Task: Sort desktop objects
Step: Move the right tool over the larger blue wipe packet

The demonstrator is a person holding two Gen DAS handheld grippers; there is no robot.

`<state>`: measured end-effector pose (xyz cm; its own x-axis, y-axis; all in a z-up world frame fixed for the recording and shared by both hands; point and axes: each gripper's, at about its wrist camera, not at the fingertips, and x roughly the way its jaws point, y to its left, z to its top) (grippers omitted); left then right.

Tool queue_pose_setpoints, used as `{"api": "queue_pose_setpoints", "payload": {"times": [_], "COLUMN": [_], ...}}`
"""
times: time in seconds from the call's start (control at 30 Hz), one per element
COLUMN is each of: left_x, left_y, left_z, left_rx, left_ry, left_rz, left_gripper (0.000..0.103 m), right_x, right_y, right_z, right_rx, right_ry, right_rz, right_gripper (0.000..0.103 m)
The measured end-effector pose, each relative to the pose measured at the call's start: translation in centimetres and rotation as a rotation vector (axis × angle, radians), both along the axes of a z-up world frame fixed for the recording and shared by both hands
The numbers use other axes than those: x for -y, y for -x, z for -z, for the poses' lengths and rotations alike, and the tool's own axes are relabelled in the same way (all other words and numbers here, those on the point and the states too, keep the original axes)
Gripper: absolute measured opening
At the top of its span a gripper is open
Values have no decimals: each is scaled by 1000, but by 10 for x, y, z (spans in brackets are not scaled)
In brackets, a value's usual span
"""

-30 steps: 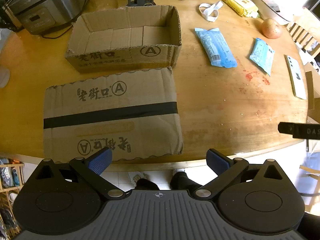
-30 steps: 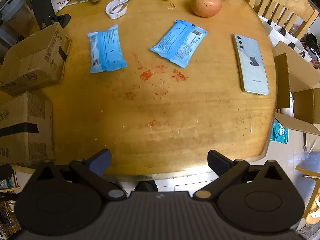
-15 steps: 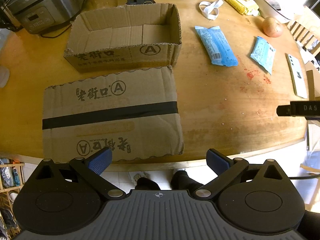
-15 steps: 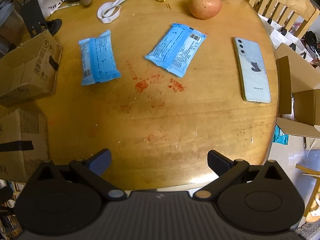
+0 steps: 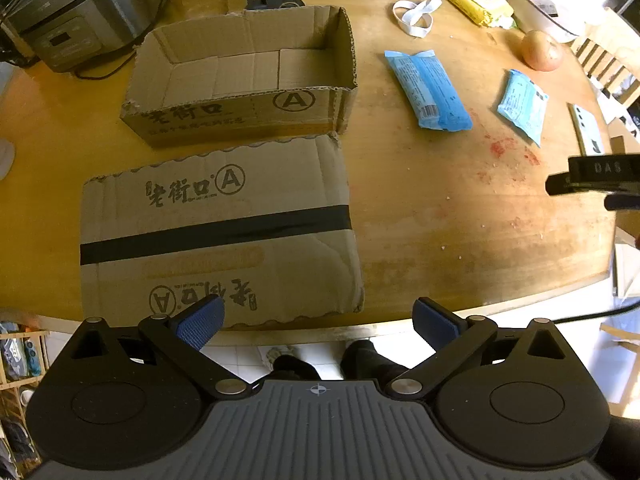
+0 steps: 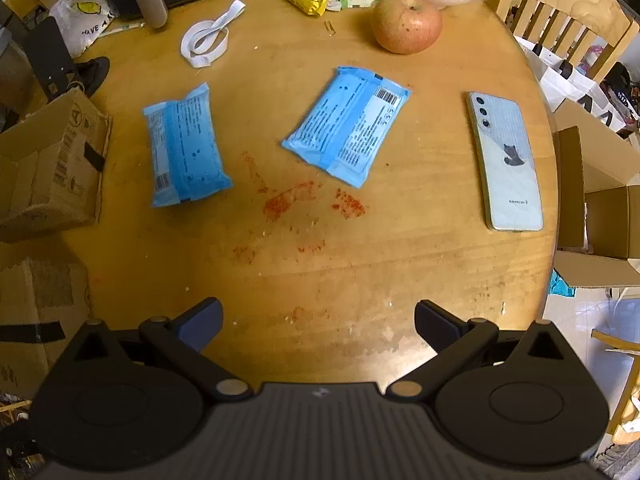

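Round wooden table, red-stained: two blue plastic packets lie ahead of the empty right gripper, jaws apart, open-topped brown cardboard box ahead of the equally spread, empty left gripper; approach step, next move likely reaching forward to a packet.

A round wooden table is carrying an open cardboard box, a flattened box, two blue packets lying apart, a phone (face down), an apple, a white strap and red smears.
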<state>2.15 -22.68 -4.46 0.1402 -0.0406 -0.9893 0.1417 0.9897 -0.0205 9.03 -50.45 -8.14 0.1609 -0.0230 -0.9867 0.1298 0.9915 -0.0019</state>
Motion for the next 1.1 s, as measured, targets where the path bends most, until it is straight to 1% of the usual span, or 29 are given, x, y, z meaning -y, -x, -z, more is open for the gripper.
{"api": "queue_pose_setpoints", "payload": {"times": [0.5, 1.1], "left_x": [0, 0], "left_y": [-2, -6], "left_z": [2, 6], "left_rx": [-7, -26], "left_ry": [0, 0], "left_rz": [11, 24], "left_gripper": [103, 103], "right_x": [7, 15], "right_y": [-27, -71], "right_z": [5, 18], "right_rx": [1, 6], "right_ry": [9, 25], "right_rz": [25, 94], "right_gripper": [103, 103]}}
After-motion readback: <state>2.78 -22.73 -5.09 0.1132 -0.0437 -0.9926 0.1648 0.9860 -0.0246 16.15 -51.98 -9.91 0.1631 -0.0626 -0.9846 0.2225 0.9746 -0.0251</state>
